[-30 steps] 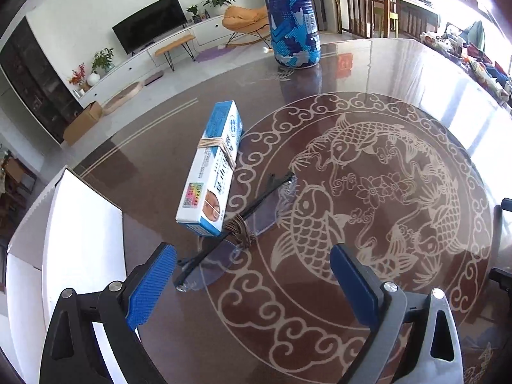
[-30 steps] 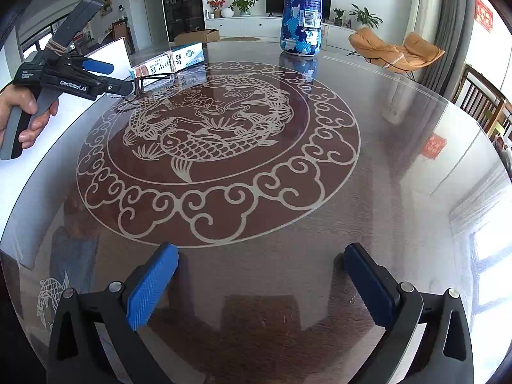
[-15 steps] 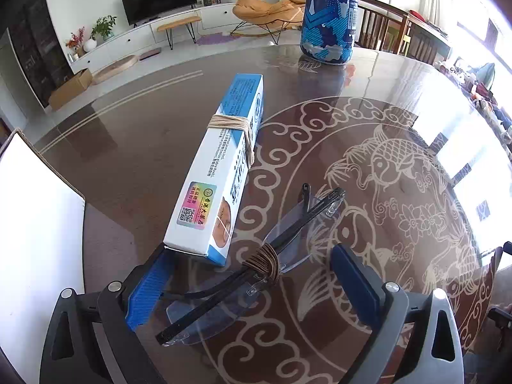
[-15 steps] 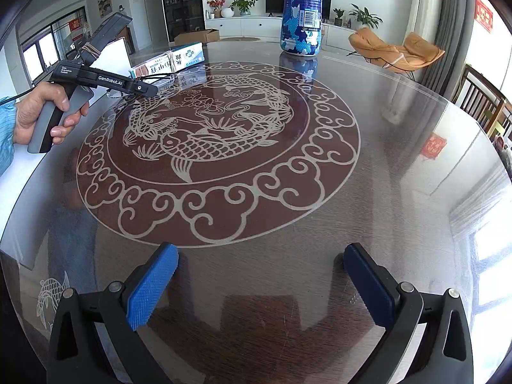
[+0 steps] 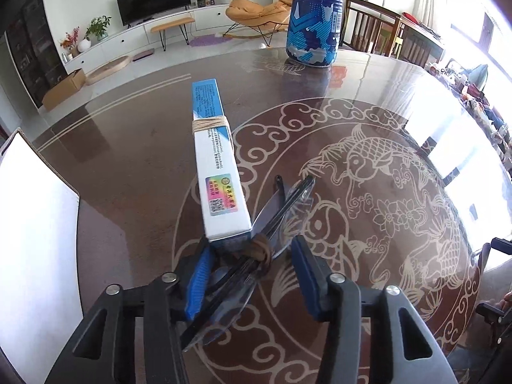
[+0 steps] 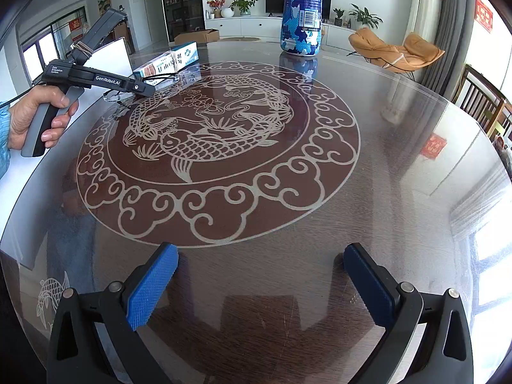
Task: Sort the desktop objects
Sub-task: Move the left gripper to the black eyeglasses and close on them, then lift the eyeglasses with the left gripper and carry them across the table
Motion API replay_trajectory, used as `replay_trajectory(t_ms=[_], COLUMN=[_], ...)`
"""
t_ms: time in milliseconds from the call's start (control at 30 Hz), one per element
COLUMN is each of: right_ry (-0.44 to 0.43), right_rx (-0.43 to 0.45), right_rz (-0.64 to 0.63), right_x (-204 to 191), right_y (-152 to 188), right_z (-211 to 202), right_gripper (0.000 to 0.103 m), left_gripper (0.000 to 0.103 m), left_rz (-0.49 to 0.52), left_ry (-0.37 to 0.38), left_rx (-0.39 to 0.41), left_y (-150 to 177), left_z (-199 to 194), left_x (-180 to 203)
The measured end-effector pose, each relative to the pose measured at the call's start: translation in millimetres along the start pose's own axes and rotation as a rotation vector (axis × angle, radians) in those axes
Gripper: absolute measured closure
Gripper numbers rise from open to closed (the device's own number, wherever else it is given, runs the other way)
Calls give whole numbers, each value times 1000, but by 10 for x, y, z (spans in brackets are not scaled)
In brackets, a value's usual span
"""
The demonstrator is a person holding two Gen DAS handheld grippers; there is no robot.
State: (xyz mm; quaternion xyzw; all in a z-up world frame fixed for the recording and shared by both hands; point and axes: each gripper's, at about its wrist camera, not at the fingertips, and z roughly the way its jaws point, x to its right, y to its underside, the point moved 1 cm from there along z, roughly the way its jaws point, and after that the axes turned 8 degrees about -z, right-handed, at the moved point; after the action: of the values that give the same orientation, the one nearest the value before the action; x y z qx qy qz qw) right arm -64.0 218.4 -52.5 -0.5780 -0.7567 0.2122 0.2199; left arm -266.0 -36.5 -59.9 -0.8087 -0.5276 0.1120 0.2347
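Note:
Folded glasses (image 5: 275, 224) with black arms, bound by a rubber band, lie on the round glass table (image 5: 400, 102). My left gripper (image 5: 249, 267) is open, its blue pads either side of the glasses; they are partly closed in. A long white and blue box (image 5: 217, 166) with a rubber band lies just left of the glasses, its near end touching my left pad. In the right wrist view the left gripper (image 6: 140, 88) is at the table's far left by the box (image 6: 169, 60). My right gripper (image 6: 259, 284) is open and empty over the near table edge.
A tall blue patterned bottle (image 5: 315, 16) stands at the table's far side; it also shows in the right wrist view (image 6: 302, 12). A white board (image 5: 35, 240) stands at the table's left edge. Wooden chairs (image 5: 384, 28) are beyond the table.
My left gripper has moved forward and down onto the glasses, and its pads have narrowed around them. The right gripper has not moved.

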Motion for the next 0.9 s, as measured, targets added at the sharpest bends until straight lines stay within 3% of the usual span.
replay_trajectory(t_ms=[33,300,533,900], right_ry=[0,0,0,0], right_rx=[0,0,0,0], right_rz=[0,0,0,0], right_x=[1,-1,0,1], right_y=[-1,0,0,1], right_z=[1,-1,-1,-1], right_gripper=[0,0,0,0], left_gripper=[67,70,70,70], left_rz=[-6,-65,-145,-155], left_ry=[-1,-18,-26,-10], left_rx=[-1,9,8,18], left_y=[22,331,814,1545], left_z=[-17,-196,-468,-869], left_x=[-6,65,190,370])
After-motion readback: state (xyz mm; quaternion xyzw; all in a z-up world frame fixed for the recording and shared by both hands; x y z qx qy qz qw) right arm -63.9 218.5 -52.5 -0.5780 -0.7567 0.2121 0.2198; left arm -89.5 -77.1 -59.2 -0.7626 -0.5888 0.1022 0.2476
